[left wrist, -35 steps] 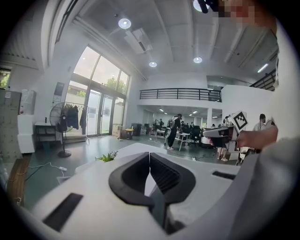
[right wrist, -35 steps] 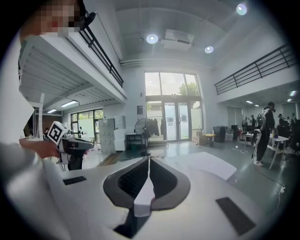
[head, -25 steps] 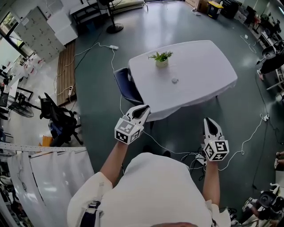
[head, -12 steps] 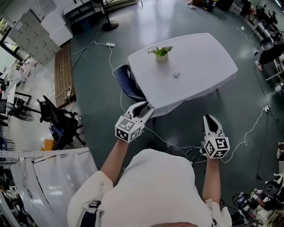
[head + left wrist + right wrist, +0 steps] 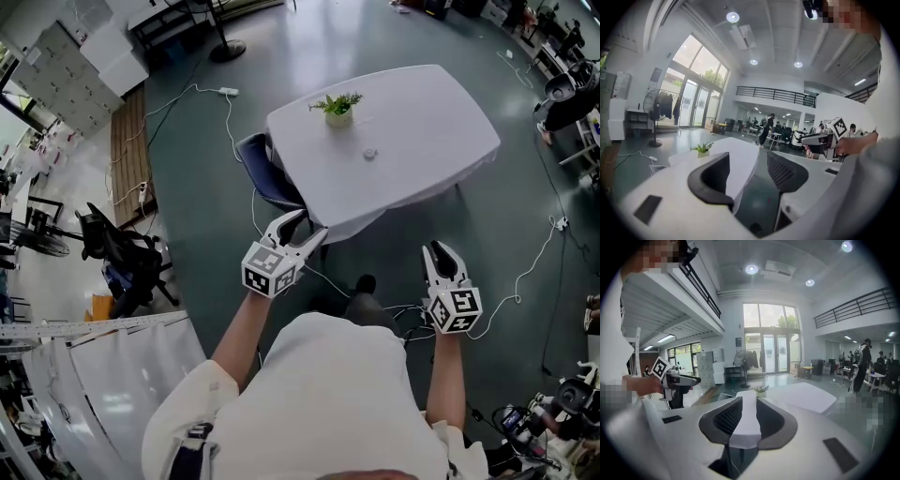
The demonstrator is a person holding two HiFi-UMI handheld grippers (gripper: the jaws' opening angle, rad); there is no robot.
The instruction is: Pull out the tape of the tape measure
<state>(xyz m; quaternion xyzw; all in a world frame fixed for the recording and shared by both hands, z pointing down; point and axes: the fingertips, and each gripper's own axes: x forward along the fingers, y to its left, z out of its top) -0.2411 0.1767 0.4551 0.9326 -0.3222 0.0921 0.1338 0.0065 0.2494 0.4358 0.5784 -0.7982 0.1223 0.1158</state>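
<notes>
Grey, small round tape measure (image 5: 369, 154), on white table (image 5: 441, 122)

No legible text, label, brand, number or sign is present in any view. The only printed marks are black-and-white square code patterns on the left marker cube (image 5: 269, 272) and the right marker cube (image 5: 455, 311). They contain no characters.

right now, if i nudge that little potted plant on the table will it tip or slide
The potted plant looks small with a squat pot, so probably light, likelier to slide than tip. Its leaves spread past the pot and would likely bend. The table looks cloth-covered, so it may drag.
</notes>
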